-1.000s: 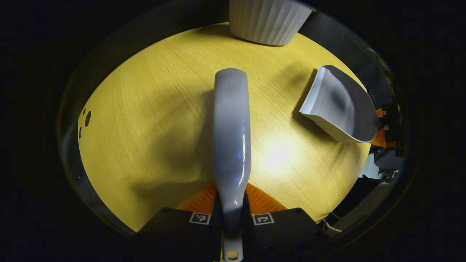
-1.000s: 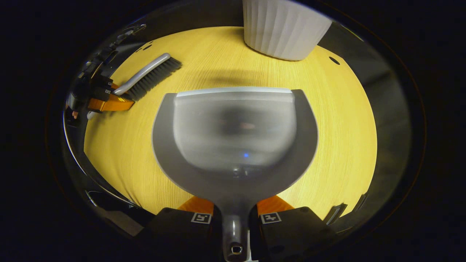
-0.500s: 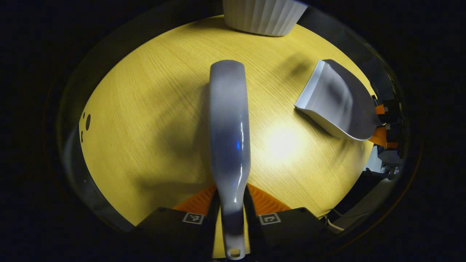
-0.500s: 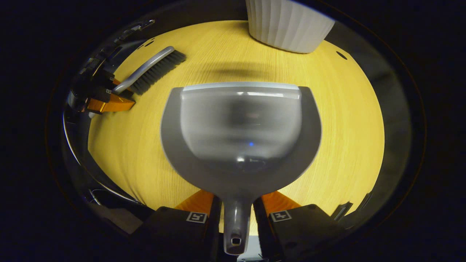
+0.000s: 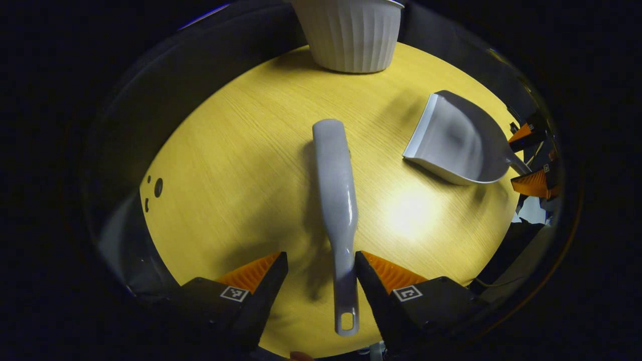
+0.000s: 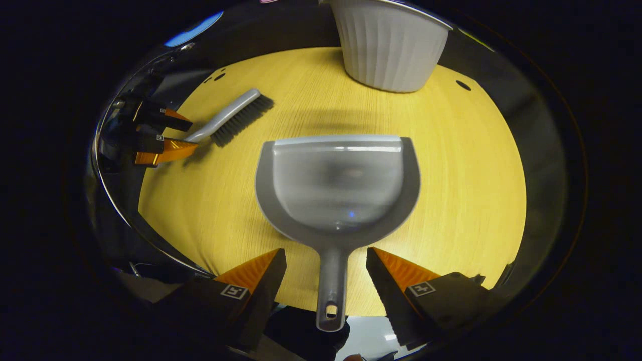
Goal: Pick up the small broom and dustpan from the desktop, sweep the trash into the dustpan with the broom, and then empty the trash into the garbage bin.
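My left tongs stood parted around the small broom, whose handle lay on the desktop between the fingers, gripped by neither. My right tongs gaped likewise astride the dustpan handle. The garbage bin stood ahead, beyond the pan's lip. I saw no trash anywhere. I judged both tools set down and the task near done; the next move was only to draw clear without nudging either handle.

Support surface: a round yellow wood-grain table, with small dark holes near its edge. Lying directly on it: a grey broom, bristles down; a grey dustpan, flat, well apart from the broom; a white ribbed bin, upright at the far edge.
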{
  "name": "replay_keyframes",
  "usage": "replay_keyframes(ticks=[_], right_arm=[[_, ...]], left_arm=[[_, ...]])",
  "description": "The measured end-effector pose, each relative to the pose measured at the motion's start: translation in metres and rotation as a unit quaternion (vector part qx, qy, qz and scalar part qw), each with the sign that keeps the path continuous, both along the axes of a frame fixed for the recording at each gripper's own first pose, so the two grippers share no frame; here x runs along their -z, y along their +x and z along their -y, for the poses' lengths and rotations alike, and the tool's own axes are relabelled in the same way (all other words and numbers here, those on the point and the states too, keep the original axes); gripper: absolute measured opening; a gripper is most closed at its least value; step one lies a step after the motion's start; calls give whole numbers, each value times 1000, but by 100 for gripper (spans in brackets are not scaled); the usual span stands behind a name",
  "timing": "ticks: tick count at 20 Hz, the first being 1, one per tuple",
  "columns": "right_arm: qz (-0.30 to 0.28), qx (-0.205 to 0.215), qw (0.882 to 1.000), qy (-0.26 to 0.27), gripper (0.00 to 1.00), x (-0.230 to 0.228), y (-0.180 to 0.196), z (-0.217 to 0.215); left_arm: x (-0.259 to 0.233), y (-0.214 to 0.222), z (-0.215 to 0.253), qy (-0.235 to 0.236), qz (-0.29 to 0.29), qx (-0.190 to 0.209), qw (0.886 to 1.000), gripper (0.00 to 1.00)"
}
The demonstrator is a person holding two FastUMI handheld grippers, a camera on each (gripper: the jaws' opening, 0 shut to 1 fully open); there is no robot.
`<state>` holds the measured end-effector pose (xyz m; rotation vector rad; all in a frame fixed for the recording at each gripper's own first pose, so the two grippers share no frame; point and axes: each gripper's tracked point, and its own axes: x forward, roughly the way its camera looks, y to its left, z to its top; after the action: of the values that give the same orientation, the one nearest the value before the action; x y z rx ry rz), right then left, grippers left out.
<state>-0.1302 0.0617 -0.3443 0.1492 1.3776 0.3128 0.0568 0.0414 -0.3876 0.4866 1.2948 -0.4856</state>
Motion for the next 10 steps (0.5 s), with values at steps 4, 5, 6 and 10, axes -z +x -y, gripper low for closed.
replay_keyframes(ticks=[4, 5, 6, 10], right_arm=[[62, 18, 998, -2, 99, -48, 22, 16], [82, 23, 996, -4, 99, -62, 29, 18], [106, 30, 994, -4, 99, -78, 39, 22], [209, 71, 975, 1, 99, -141, 84, 36]], left_arm=[[-43, 9, 11, -23, 82, -10, 996, 90], [-58, 10, 16, -34, 105, -16, 994, 91], [-74, 12, 22, -47, 128, -22, 990, 91], [-141, 27, 49, -107, 217, -67, 968, 92]])
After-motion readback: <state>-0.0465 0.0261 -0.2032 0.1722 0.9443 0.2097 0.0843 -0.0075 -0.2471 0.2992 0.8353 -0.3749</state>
